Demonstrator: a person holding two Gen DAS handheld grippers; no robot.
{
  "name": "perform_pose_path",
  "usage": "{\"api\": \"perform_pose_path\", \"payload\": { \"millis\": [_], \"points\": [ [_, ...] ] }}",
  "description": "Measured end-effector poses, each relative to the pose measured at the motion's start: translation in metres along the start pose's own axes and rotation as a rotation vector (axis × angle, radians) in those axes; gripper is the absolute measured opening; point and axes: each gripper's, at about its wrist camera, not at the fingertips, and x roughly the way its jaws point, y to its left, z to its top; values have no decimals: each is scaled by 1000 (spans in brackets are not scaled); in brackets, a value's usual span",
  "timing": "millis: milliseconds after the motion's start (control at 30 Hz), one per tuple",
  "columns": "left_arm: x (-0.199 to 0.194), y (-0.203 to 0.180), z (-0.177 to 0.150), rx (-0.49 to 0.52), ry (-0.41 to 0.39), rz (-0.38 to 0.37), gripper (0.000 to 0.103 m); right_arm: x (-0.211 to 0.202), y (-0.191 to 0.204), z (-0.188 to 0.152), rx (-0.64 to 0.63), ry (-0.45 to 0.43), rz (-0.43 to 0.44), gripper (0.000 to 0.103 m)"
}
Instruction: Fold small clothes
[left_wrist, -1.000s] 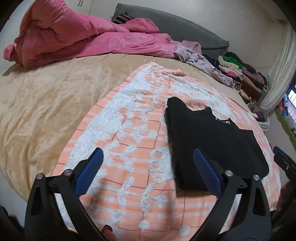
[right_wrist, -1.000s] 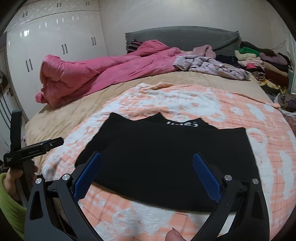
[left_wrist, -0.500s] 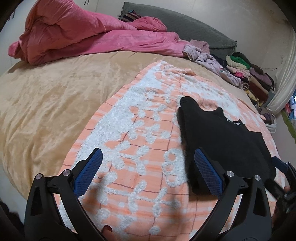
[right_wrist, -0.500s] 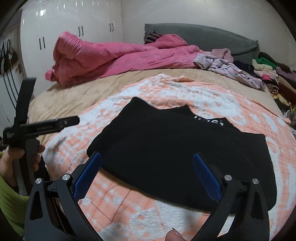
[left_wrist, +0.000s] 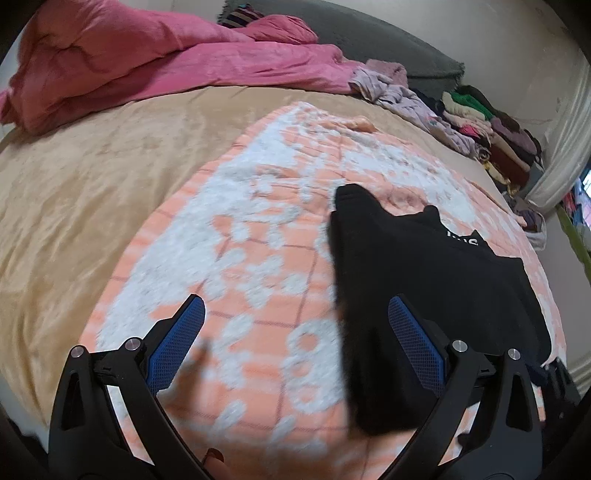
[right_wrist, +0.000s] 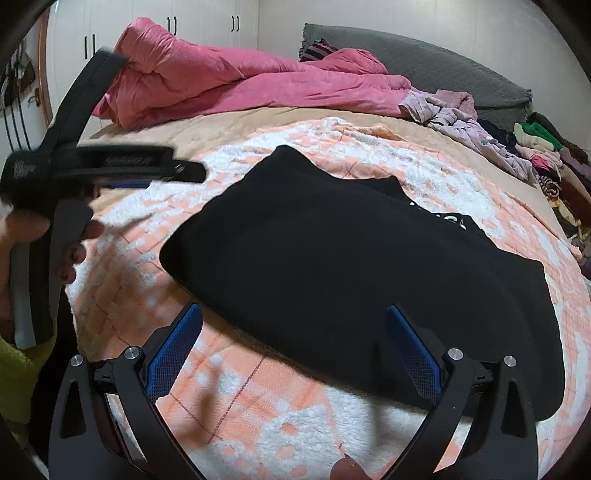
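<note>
A black garment (right_wrist: 351, 273) with white lettering near its collar lies flat and folded on the orange-and-white blanket (right_wrist: 258, 417). My right gripper (right_wrist: 291, 350) hovers open over the garment's near edge, nothing between its blue pads. My left gripper (left_wrist: 295, 339) is open too, above the blanket (left_wrist: 236, 280), its right finger over the left edge of the black garment (left_wrist: 436, 280). In the right wrist view the left gripper (right_wrist: 110, 166) shows at the far left, held by a hand with a green sleeve.
A crumpled pink duvet (left_wrist: 147, 55) lies at the head of the tan bed (left_wrist: 74, 177). Lilac clothes (left_wrist: 406, 99) and a row of folded clothes (left_wrist: 491, 122) line the far right side. White wardrobes (right_wrist: 184, 22) stand behind.
Both grippers have shifted toward the left side of the garment and a little closer to it. The left gripper now appears higher and nearer in the right wrist view. The garment has not moved.
</note>
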Motion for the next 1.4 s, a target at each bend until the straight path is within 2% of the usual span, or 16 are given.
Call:
{"api": "perform_pose_path", "payload": {
  "millis": [267, 767, 1033, 1400],
  "points": [
    [20, -26, 15, 58, 29, -14, 93, 12, 9, -5, -46, 20, -13, 98],
    [53, -36, 49, 60, 58, -22, 93, 34, 20, -5, -111, 42, -50, 98],
    [69, -38, 46, 67, 76, -31, 93, 54, 34, -4, -214, 36, -137, 98],
    [75, -31, 44, 58, 76, -26, 93, 70, 29, 8, -188, -18, -197, 98]
  ]
}}
